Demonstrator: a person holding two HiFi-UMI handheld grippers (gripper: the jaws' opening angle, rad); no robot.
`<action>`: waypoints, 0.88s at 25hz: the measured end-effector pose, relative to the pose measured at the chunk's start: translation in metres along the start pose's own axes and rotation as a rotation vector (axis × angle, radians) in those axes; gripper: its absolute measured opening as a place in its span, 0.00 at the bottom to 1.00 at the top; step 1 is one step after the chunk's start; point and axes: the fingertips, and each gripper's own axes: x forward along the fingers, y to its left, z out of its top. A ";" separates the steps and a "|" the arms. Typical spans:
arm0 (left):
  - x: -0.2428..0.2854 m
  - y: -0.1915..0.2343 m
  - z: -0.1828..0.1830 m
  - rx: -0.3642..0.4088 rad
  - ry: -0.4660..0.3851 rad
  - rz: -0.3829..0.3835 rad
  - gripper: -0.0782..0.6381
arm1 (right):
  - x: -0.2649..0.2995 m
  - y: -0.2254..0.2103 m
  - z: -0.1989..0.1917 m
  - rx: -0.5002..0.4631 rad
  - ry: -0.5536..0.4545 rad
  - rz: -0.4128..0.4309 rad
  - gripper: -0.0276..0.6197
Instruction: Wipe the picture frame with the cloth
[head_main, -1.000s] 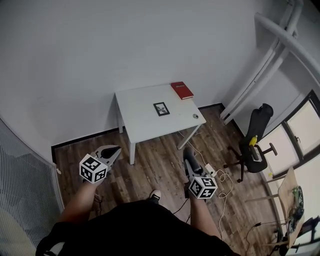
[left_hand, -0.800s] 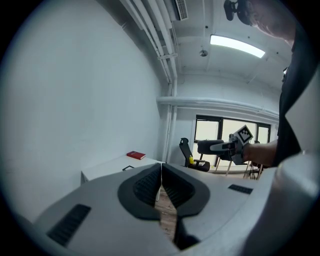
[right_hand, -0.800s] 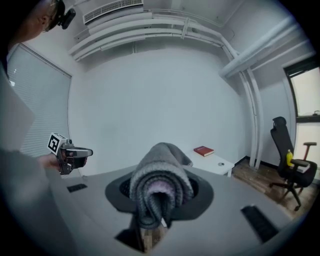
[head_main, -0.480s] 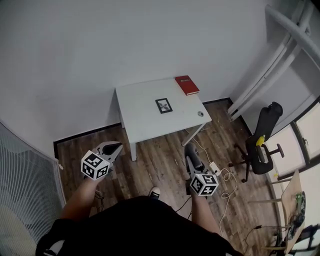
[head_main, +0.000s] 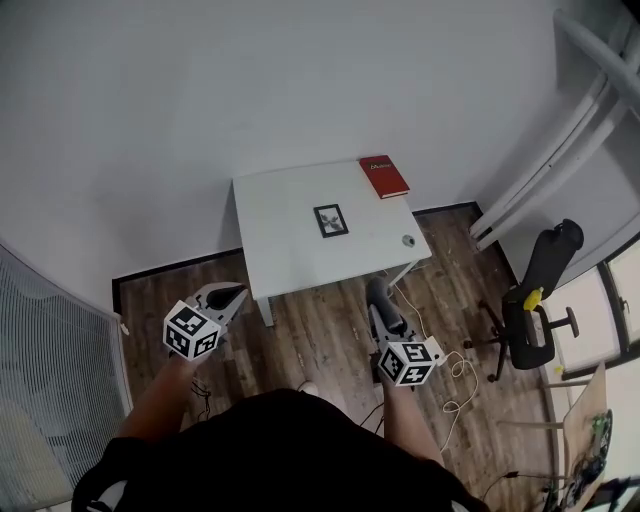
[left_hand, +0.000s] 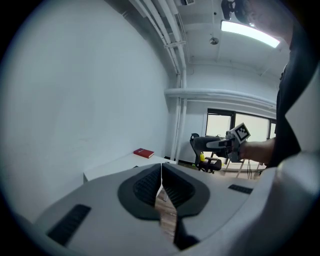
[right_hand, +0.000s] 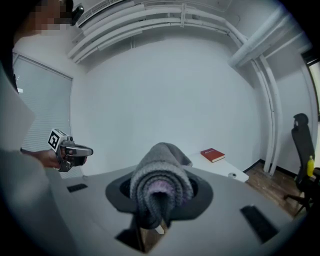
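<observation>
A small black picture frame (head_main: 331, 220) lies flat near the middle of a white table (head_main: 280, 245) by the wall, well ahead of both grippers. My right gripper (head_main: 378, 296) is shut on a rolled grey cloth (right_hand: 161, 182), which bulges out between its jaws and shows as a grey lump (head_main: 377, 291) in the head view. My left gripper (head_main: 230, 294) is shut with nothing in it; its dark pads (left_hand: 150, 186) meet. Both hang over the wooden floor, short of the table. The left gripper (right_hand: 80, 150) shows in the right gripper view, the right gripper (left_hand: 212, 143) in the left one.
A red book (head_main: 384, 176) lies at the table's far right corner and a small round object (head_main: 408, 240) near its right edge. A black office chair (head_main: 540, 290) stands at the right. White cables (head_main: 450, 370) trail on the floor. A mesh panel (head_main: 50, 340) stands at the left.
The view has shifted forward: the table now sits closer and more central, and the chair has slid right. Both grippers hold the same pose, the cloth still clamped in the right one.
</observation>
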 end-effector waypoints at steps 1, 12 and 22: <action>0.004 0.001 0.001 -0.002 0.003 0.008 0.13 | 0.004 -0.005 0.000 0.001 0.003 0.009 0.21; 0.052 0.004 0.010 -0.041 0.026 0.079 0.12 | 0.045 -0.055 0.007 0.007 0.021 0.122 0.19; 0.088 -0.025 0.014 -0.047 0.066 0.059 0.13 | 0.047 -0.086 0.007 0.025 0.011 0.163 0.19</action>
